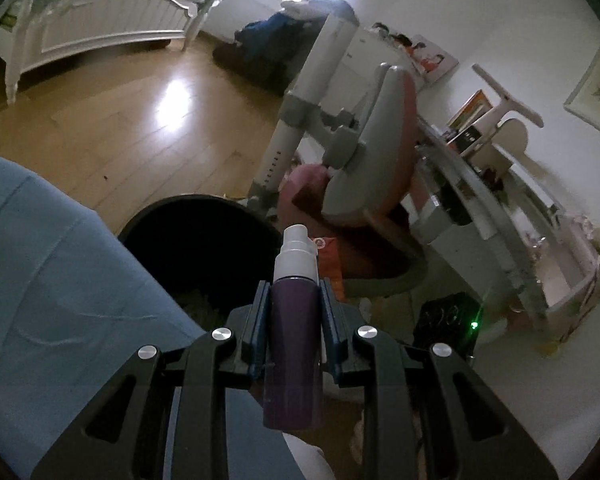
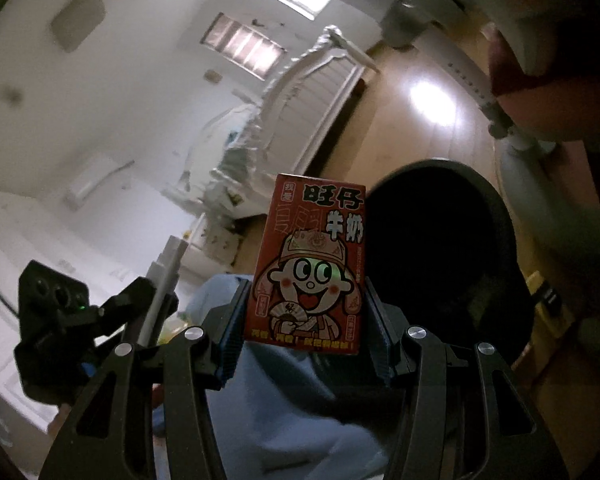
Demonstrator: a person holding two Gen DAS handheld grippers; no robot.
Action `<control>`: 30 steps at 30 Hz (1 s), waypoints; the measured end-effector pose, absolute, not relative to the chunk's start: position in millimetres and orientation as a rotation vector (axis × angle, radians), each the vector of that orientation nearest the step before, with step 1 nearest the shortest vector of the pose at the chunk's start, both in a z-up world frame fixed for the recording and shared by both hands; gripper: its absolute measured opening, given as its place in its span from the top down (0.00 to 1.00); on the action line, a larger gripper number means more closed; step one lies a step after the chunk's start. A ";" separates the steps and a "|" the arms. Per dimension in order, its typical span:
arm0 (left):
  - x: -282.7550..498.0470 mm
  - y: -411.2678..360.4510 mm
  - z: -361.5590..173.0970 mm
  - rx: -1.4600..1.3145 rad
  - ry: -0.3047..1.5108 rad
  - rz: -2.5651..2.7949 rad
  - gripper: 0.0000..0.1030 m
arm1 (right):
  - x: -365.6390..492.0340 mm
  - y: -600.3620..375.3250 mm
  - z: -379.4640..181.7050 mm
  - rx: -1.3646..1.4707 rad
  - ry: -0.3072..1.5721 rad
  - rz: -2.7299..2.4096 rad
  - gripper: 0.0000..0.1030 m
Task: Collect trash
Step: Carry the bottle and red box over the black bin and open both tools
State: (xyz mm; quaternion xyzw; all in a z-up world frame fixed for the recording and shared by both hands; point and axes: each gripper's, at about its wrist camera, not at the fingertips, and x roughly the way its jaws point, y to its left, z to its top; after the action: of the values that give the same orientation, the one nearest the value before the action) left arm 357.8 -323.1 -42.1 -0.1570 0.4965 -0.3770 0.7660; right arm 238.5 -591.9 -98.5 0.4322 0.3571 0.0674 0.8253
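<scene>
Left wrist view: the left tongs [image 1: 294, 308] are gripping a smooth purple spray bottle [image 1: 294, 344] with a white cylindrical cap, its tip lying beside the round black trash bin [image 1: 204, 248]; a pink-and-grey chair [image 1: 364, 168], a cluttered table [image 1: 480, 196] and glossy wooden floor [image 1: 120, 128] are showing only here. Right wrist view: the right tongs [image 2: 306, 316] are clamping a red printed milk carton [image 2: 310, 264], rectangular and upright, in front of the same bin [image 2: 452, 264]; the left gripper [image 2: 80, 320] is appearing at the left, a white bed [image 2: 316, 92] beyond.
</scene>
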 end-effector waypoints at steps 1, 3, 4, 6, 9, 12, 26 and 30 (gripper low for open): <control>360.3 -324.7 -46.7 -0.337 1.088 -0.816 0.76 | 238.3 -585.2 -103.4 0.922 0.762 0.140 0.49; 364.4 -329.2 -52.1 -0.332 1.099 -0.812 0.76 | 244.6 -584.9 -111.6 0.929 0.769 0.136 0.49; 366.3 -331.1 -55.4 -0.327 1.105 -0.809 0.76 | 247.6 -585.9 -115.4 0.931 0.774 0.132 0.49; 369.8 -333.5 -60.4 -0.323 1.112 -0.803 0.76 | 251.0 -588.1 -122.1 0.935 0.780 0.126 0.48; 375.8 -335.9 -63.7 -0.325 1.119 -0.797 0.76 | 256.6 -589.0 -128.7 0.938 0.790 0.119 0.48; 379.6 -338.8 -62.9 -0.305 1.115 -0.779 0.73 | 259.7 -590.4 -130.8 0.943 0.796 0.112 0.46; 338.6 -290.9 -5.6 -0.198 0.938 -0.706 0.20 | 249.4 -533.8 -57.6 0.666 0.769 0.115 0.31; 317.1 -246.6 7.6 -0.207 0.912 -0.642 0.20 | 253.7 -487.0 -25.2 0.564 0.768 0.201 0.30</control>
State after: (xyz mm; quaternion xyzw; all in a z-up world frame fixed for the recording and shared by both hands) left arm 317.1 -246.6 7.6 -0.0981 0.4320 -0.3042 0.8434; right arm 253.7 -487.0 -25.2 0.2711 0.3690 0.0963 0.8838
